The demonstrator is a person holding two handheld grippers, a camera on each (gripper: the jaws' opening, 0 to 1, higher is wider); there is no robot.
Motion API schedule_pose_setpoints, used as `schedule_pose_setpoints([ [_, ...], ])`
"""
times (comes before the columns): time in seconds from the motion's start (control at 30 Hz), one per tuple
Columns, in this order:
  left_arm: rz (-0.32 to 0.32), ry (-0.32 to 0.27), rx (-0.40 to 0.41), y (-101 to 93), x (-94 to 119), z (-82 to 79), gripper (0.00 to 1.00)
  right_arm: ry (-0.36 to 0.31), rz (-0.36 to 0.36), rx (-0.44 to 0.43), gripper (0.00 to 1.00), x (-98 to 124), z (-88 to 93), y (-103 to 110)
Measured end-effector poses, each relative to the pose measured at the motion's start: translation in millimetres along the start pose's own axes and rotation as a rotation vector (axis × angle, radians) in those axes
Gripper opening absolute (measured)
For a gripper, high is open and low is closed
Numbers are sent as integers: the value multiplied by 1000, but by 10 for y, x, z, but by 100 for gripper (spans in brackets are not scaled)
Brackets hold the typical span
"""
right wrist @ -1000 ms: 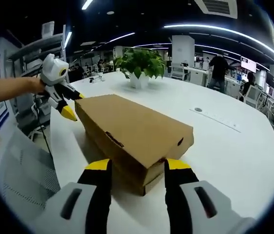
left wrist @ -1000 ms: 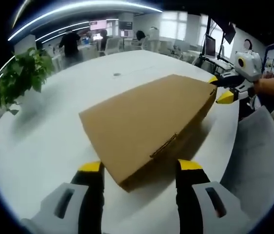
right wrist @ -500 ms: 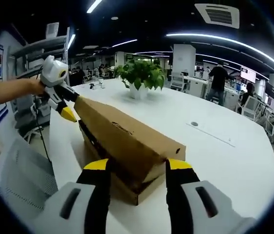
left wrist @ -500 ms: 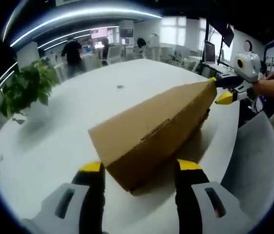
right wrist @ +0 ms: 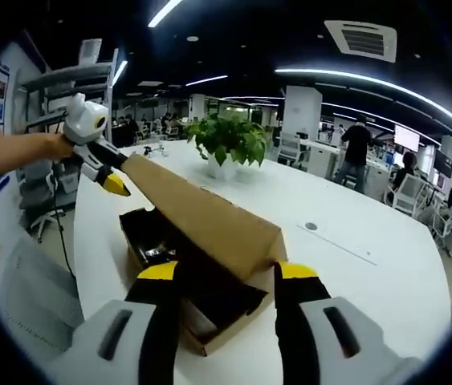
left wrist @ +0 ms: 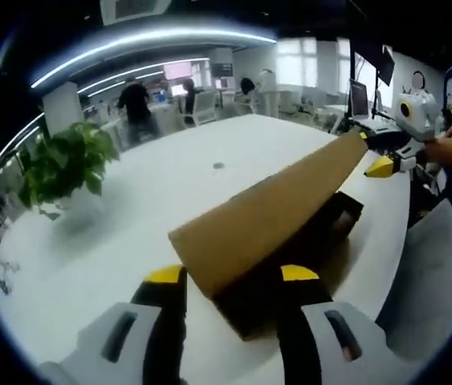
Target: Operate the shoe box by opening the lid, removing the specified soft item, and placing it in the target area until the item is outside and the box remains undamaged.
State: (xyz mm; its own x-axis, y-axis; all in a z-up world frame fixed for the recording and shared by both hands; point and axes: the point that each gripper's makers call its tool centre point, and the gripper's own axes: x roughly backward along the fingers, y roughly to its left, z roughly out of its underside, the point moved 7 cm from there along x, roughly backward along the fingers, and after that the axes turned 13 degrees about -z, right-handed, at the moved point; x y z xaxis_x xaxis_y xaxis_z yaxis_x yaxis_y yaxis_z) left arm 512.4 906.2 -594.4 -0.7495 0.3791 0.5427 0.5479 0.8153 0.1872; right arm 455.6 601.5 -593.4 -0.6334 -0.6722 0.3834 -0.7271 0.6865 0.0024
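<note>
Raised lid (left wrist: 266,216) between both tools

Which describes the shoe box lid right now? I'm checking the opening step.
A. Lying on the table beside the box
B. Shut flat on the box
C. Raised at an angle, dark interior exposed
C: the lid slopes up from the box, baring its dark interior.

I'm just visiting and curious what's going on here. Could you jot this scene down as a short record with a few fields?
surface: white table
box: cardboard shoe box, open
lid: lid raised and tilted
left gripper: at one end of the lid
right gripper: at the other end
contents: dark, unclear
nearby: potted plant
background: people standing in the office
</note>
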Motion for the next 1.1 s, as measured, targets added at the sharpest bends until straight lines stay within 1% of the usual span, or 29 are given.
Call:
schedule_pose_setpoints([
  [0.23, -42, -27, 30, 108, -52, -108, 31, -11, 11, 16, 43, -31, -93, -94],
  [0.33, -48, -36, 46, 150, -73, -152, 28, -11, 14, 25, 43, -45, -117, -129],
  [0.5, -66, -42, 42, 218, -124, -226, 22, -10, 18, 40, 43, -76, -174, -204],
  [0.77, -97, -55, 64, 337, -228, -344, 15, -15, 27, 49, 42, -128, -255, -330],
  [1.1, -127, -60, 70, 432, -348, -446, 8, -24, 36, 56, 41, -183, -306, -459],
])
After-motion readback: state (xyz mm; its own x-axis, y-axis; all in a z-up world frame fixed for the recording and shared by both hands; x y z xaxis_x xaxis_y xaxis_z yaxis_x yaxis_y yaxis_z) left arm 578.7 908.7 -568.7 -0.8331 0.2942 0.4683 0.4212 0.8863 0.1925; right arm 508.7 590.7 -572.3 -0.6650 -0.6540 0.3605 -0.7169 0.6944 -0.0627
